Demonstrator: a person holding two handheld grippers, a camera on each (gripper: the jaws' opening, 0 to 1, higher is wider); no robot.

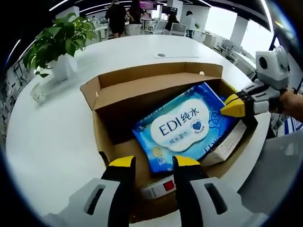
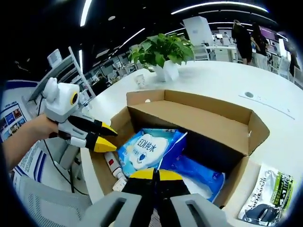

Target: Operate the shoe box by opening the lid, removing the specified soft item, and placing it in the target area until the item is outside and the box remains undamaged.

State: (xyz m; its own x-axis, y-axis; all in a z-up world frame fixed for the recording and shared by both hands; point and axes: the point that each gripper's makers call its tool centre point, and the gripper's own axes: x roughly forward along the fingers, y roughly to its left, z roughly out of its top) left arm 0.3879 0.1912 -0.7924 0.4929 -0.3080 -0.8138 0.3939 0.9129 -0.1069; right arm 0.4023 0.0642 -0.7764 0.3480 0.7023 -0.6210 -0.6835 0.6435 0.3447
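Jaws of left gripper [image 1: 152, 161] parted above blue wipes pack [image 1: 187, 125] in open box [image 1: 113, 94], right gripper [image 2: 155, 174] pinching pack.

The blue pack [image 1: 187, 126] in the box [image 1: 118, 94] reads "EDI 纯水" in big blue letters on its white cloud label, with a heart mark beside it and a smaller line, "纯水湿巾", below. A yellow badge at its lower corner shows "80". From the right gripper view the same pack [image 2: 142, 150] shows "EDI 纯水" again. The small white carton [image 1: 158, 187] with a red square has print too small to read, and so does the green and black packet [image 2: 267, 196] on the table
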